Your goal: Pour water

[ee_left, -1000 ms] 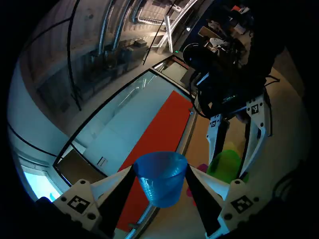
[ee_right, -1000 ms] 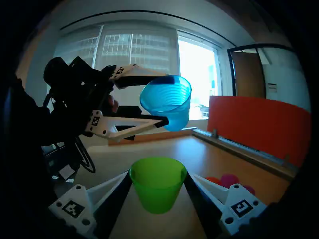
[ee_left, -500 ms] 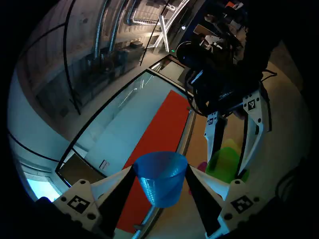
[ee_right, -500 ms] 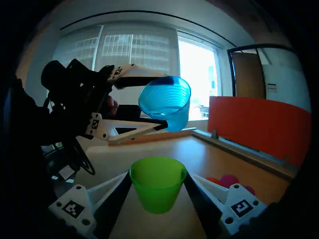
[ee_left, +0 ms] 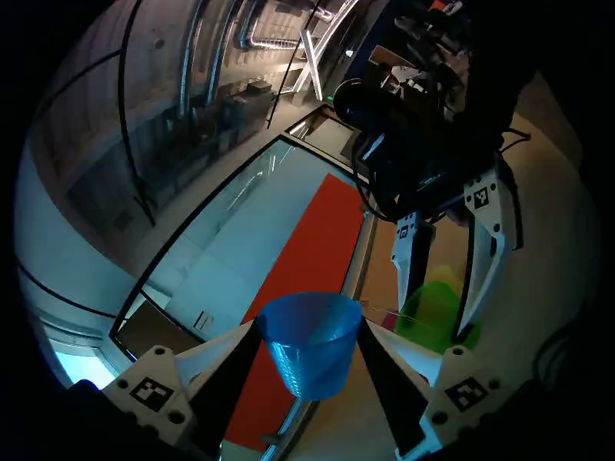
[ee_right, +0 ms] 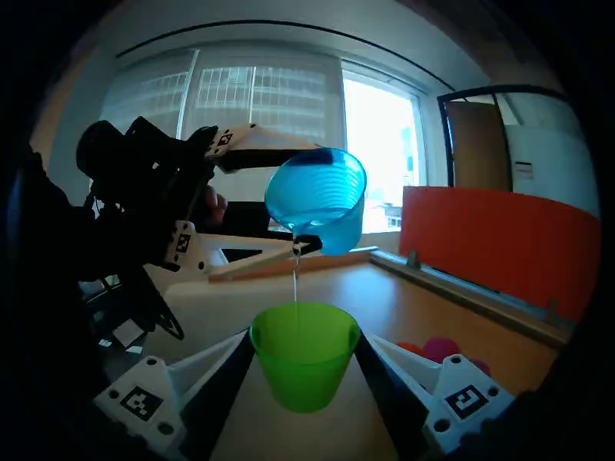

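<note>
My left gripper (ee_left: 309, 355) is shut on a translucent blue cup (ee_left: 309, 352). In the right gripper view that blue cup (ee_right: 317, 198) is tipped on its side above and behind the green cup. A thin stream of water (ee_right: 295, 280) falls from its lip into the green cup (ee_right: 304, 353), which my right gripper (ee_right: 305, 361) is shut on and holds upright. In the left gripper view the green cup (ee_left: 430, 313) hangs between the right gripper's white fingers (ee_left: 490, 253), and a fine thread of water (ee_left: 388, 313) reaches it.
A wooden table (ee_right: 430, 307) lies under both cups, with an orange partition (ee_right: 500, 238) along its right edge. Pink and red items (ee_right: 438, 348) lie on the table near my right finger. A person's hand (ee_right: 211, 203) holds the left gripper in front of bright windows.
The blue cup has tilted further and water has begun to run from its lip into the green cup. The green cup has stayed in place.
</note>
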Demonstrator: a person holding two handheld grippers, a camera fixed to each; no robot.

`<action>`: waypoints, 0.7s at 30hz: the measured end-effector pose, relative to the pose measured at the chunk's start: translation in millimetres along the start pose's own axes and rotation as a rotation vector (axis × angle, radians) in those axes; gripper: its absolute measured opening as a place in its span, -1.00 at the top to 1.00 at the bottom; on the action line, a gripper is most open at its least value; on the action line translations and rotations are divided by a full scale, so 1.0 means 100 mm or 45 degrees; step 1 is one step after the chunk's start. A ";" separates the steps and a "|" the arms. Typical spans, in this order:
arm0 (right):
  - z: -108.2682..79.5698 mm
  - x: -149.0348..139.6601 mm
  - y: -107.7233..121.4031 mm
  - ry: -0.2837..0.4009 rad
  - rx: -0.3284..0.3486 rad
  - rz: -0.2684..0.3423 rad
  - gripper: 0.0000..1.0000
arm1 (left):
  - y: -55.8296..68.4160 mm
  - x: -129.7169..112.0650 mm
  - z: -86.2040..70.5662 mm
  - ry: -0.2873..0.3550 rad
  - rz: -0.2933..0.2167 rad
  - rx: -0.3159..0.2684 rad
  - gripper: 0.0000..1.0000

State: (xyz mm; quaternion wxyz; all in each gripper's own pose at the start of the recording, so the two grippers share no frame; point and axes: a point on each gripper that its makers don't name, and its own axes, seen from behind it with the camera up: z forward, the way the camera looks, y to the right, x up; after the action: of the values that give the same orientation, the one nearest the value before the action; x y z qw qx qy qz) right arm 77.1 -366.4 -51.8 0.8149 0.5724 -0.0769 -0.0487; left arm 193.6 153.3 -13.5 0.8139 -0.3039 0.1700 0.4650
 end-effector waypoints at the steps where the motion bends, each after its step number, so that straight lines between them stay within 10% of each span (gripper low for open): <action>1: 0.00 0.00 0.00 0.000 0.000 0.000 -0.85 | 0.00 0.00 0.00 0.000 0.001 0.000 -0.73; 21: 0.01 0.03 -0.03 0.007 0.007 -0.003 -0.85 | -0.01 0.03 0.00 0.007 0.014 0.008 -0.73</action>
State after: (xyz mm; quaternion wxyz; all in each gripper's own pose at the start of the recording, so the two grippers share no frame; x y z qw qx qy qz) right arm 79.6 -369.2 -53.8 0.8135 0.5748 -0.0741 -0.0478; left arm 195.8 154.6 -14.9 0.8118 -0.3017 0.1754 0.4681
